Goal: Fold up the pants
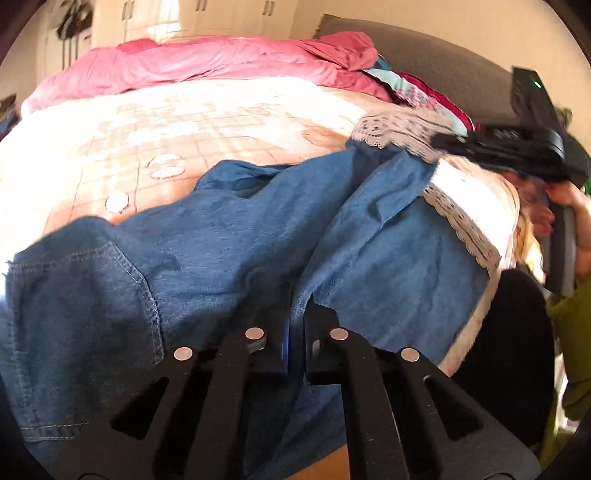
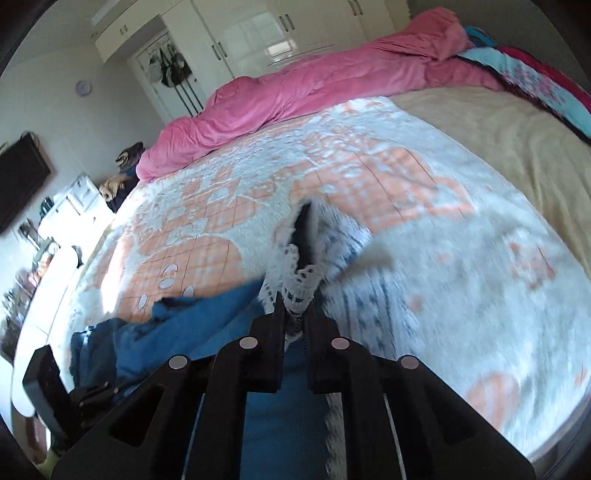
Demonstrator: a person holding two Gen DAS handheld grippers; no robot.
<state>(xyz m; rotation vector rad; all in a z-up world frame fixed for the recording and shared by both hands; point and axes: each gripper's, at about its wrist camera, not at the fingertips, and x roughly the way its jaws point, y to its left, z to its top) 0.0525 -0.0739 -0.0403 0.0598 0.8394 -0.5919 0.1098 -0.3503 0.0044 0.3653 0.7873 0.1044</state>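
Observation:
Blue denim pants (image 1: 221,240) with a white lace hem (image 1: 391,133) lie crumpled across the bed. At the bottom of the left wrist view, my left gripper (image 1: 297,317) is shut on a fold of the blue denim near the waist. My right gripper (image 1: 443,142) comes in from the right, held by a hand (image 1: 569,199), its tips at the lace hem. In the right wrist view the right gripper (image 2: 295,306) is shut on the lace hem (image 2: 301,280), lifted and stretched off the bedspread. The rest of the pants (image 2: 177,325) trails off to the left.
An orange-and-white patterned bedspread (image 1: 184,122) covers the bed. A pink duvet (image 1: 203,62) is bunched along the far side, with colourful cloth (image 1: 417,92) by the grey headboard (image 1: 424,55). White wardrobes (image 2: 258,33) stand behind. The bed's near edge (image 1: 476,314) drops off at the right.

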